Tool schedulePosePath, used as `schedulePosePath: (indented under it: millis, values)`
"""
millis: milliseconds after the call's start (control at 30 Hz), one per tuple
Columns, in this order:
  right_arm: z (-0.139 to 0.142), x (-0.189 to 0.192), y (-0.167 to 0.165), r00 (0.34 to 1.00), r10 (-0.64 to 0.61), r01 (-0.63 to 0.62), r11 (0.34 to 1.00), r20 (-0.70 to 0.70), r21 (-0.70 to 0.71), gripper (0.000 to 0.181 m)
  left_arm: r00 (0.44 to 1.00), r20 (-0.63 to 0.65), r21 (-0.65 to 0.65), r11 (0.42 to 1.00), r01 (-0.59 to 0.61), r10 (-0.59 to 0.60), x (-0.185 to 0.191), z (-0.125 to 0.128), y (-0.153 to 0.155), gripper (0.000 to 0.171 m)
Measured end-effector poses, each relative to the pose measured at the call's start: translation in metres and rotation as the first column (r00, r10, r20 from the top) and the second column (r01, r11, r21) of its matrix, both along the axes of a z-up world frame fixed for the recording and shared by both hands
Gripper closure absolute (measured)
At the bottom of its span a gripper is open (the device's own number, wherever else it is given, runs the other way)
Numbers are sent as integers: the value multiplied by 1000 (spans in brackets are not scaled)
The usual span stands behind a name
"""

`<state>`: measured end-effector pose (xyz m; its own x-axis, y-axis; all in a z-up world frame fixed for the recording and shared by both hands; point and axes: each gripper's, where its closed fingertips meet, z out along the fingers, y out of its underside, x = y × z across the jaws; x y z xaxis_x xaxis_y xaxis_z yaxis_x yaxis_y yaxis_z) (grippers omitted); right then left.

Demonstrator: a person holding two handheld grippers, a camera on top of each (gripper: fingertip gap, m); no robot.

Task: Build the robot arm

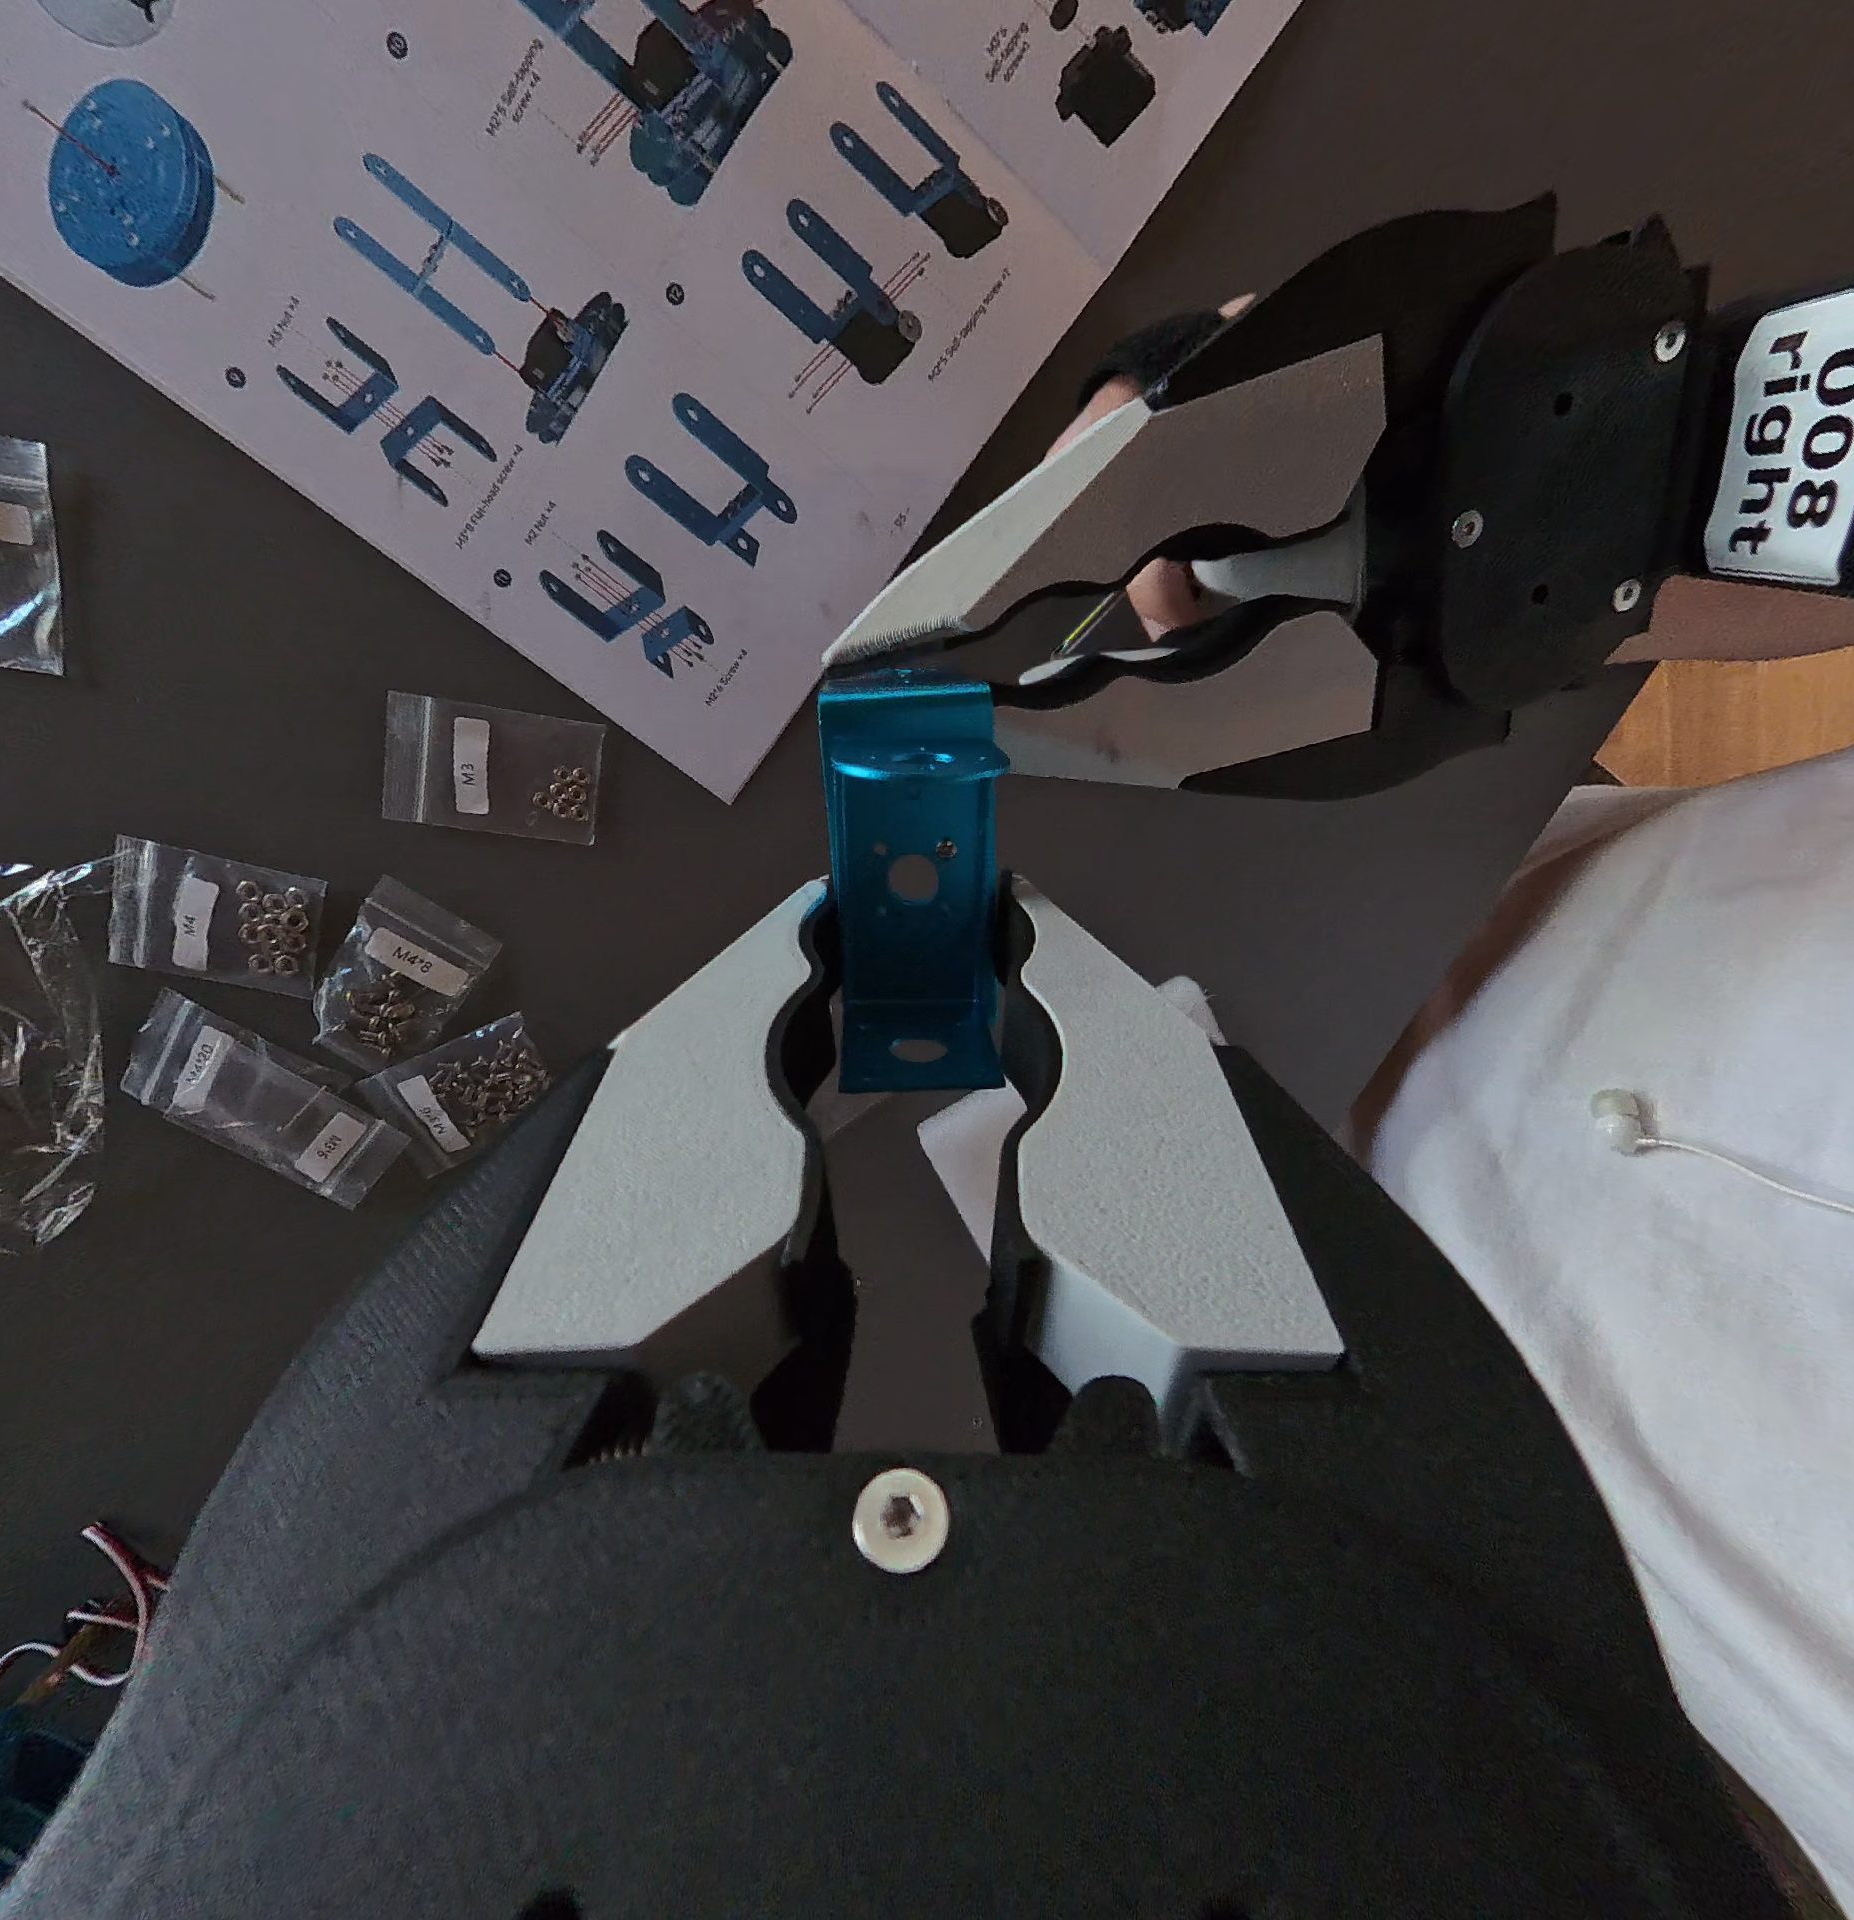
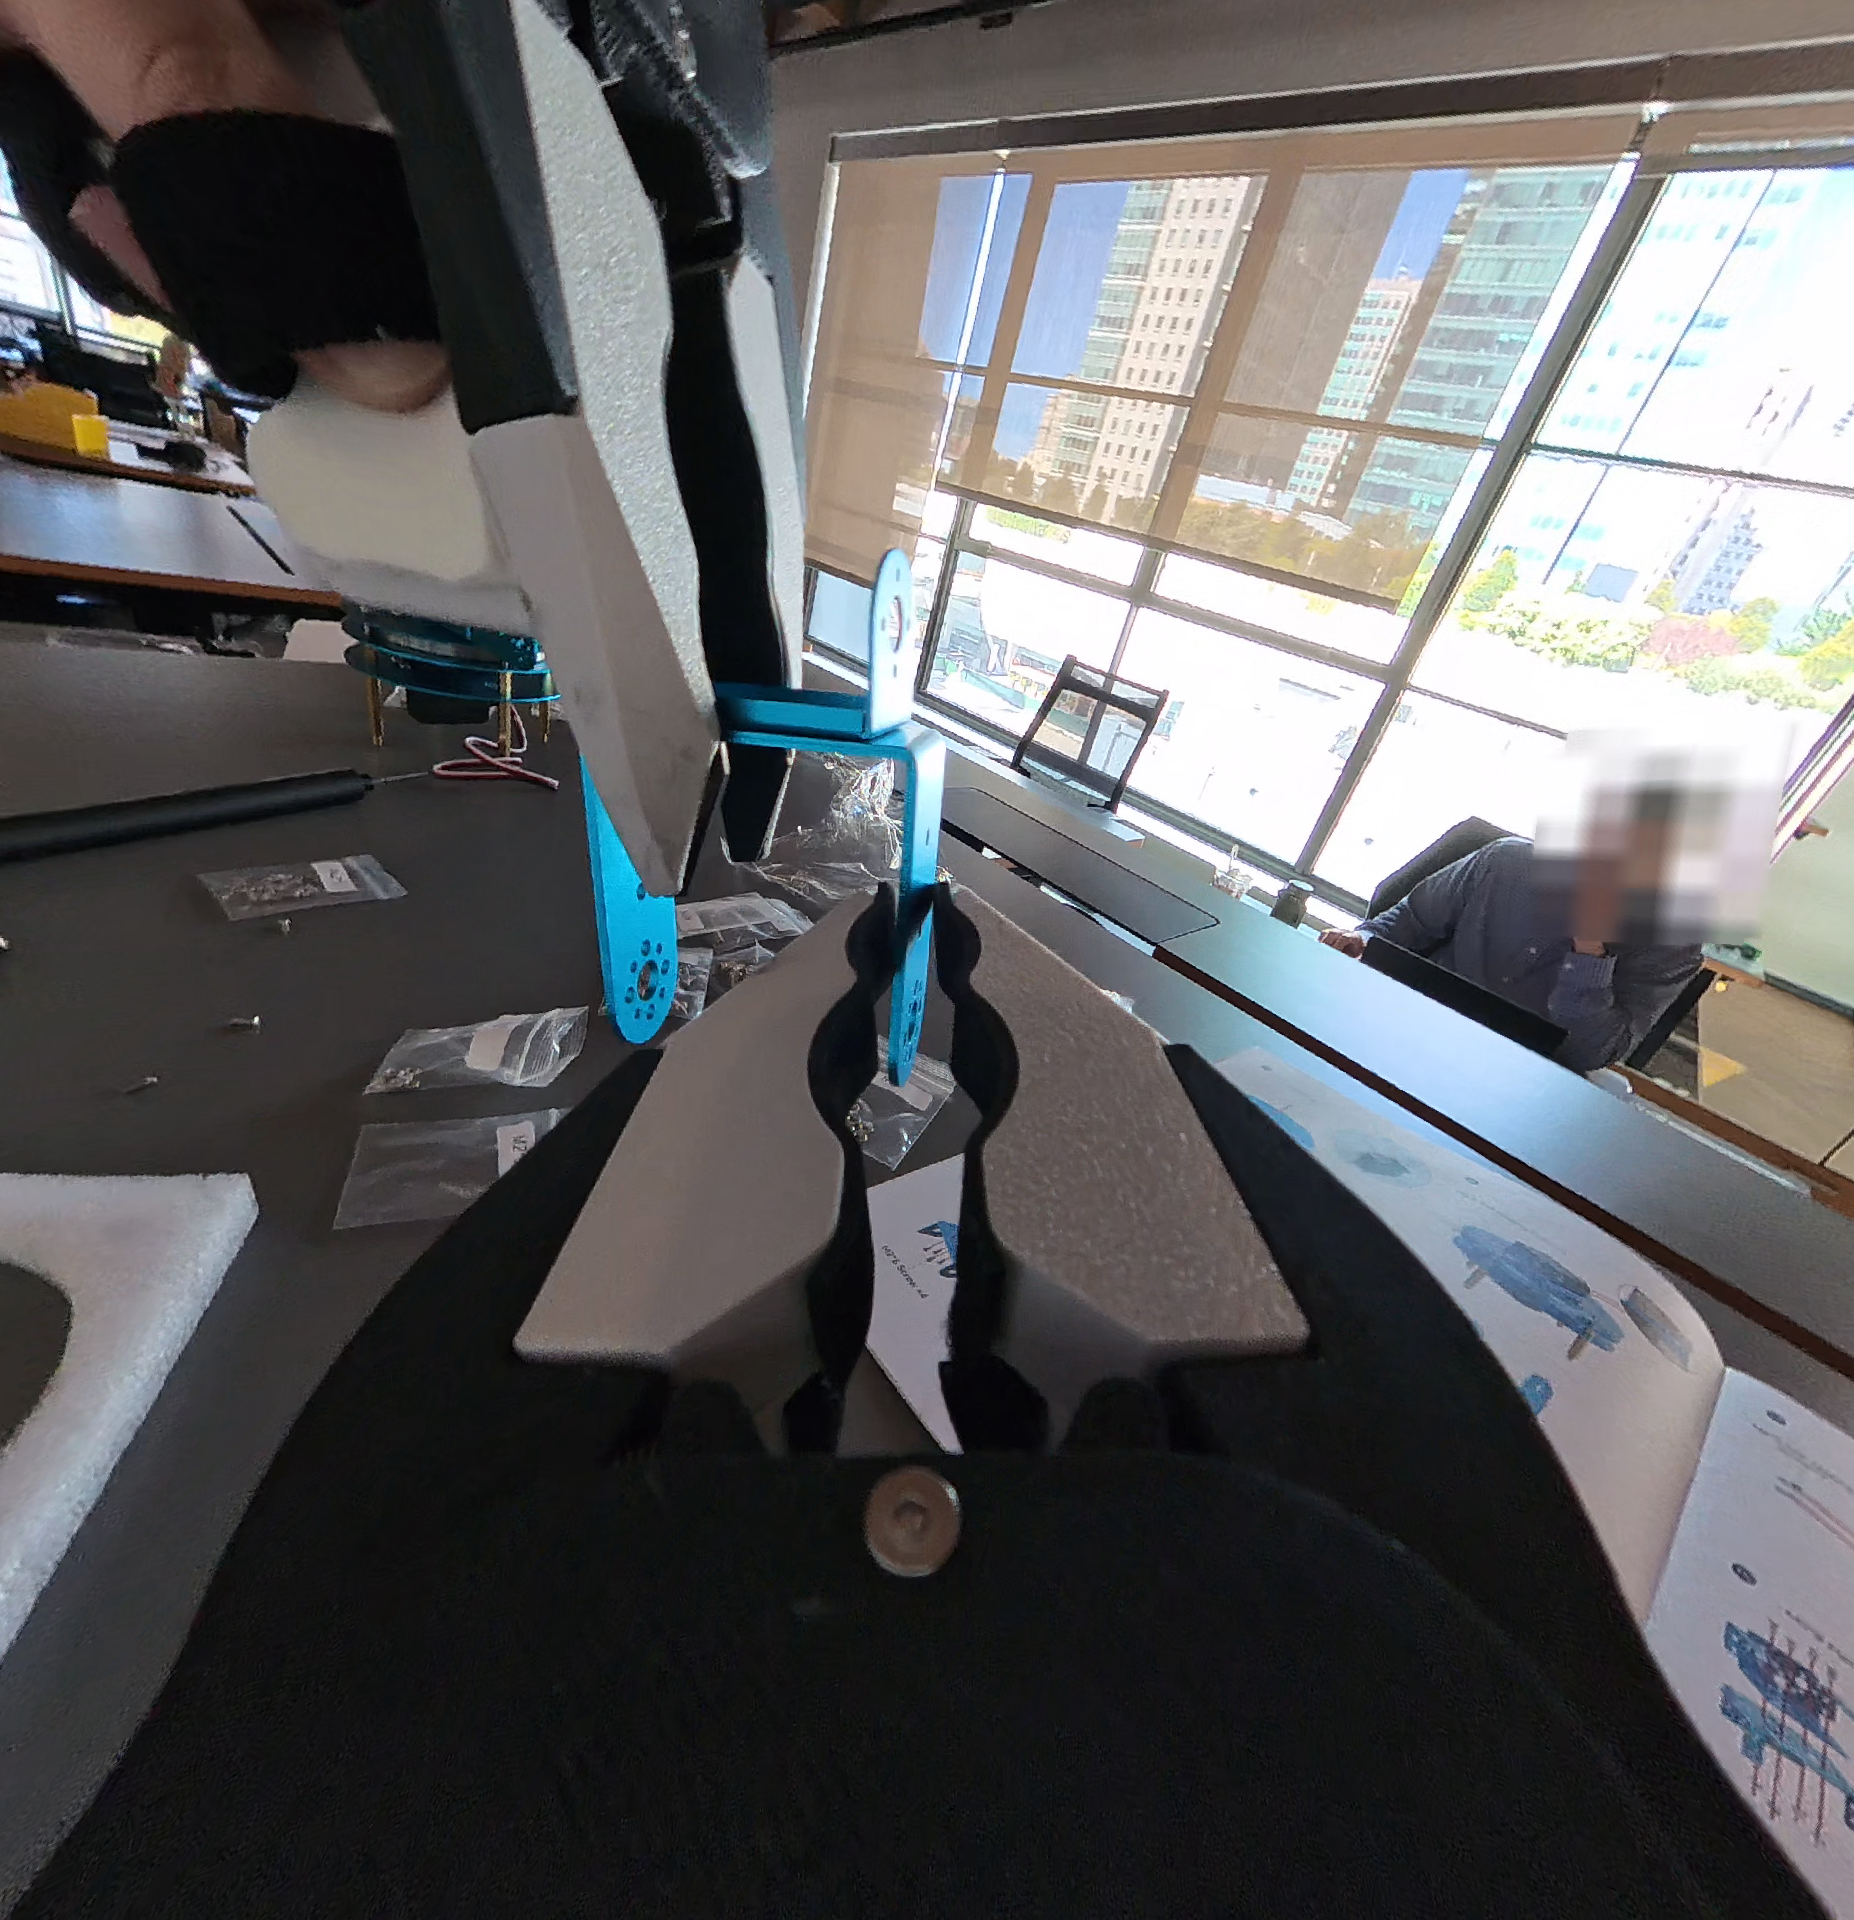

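The left gripper (image 1: pixel 918 914) has its fingers pressed in on the two side edges of a blue metal bracket (image 1: pixel 918 883), which stands up out of the grip above the dark table (image 1: pixel 227 727). The right gripper (image 2: pixel 907 904) is clamped flat across a thin drilled arm of the blue bracketry, with a second blue bracket (image 2: pixel 892 644) sitting back to back on the first where the two flat webs meet — from the right wrist view I cannot tell whether they are fastened or only held together. The piece looks like thin anodised sheet: light and stiff, I would judge, but slick on its faces, so a hold across the flat webs or along the straight edges should be firmer than one on the rounded, holed tips, where it could pivot. Just under the work lie small clear bags of nuts and screws (image 1: pixel 248 925) and a crumpled clear wrapper (image 1: pixel 29 1049); beyond them a printed assembly sheet (image 1: pixel 549 343) is spread out. Farther off in the right wrist view are a black screwdriver-like tool (image 2: pixel 164 810), a blue round base on brass standoffs (image 2: pixel 445 665), a white foam block (image 2: pixel 102 1278) and loose screws (image 2: pixel 242 1023).
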<state>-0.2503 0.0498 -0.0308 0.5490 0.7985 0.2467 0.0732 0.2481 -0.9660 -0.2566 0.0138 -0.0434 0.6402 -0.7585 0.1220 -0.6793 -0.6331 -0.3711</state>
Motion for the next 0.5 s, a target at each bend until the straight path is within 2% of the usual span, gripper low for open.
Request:
schedulePosePath:
  millis: [233,500]
  values:
    - [2,-1,-6,999,39,-39,999,-6,29,156,1000,-4,48,999,-1,2,-17,-1,-6,145]
    - [-9,-17,-26,983,177,-177,984,42,4,154,994,34,28,994,-103,102,-57,-10,-21,144]
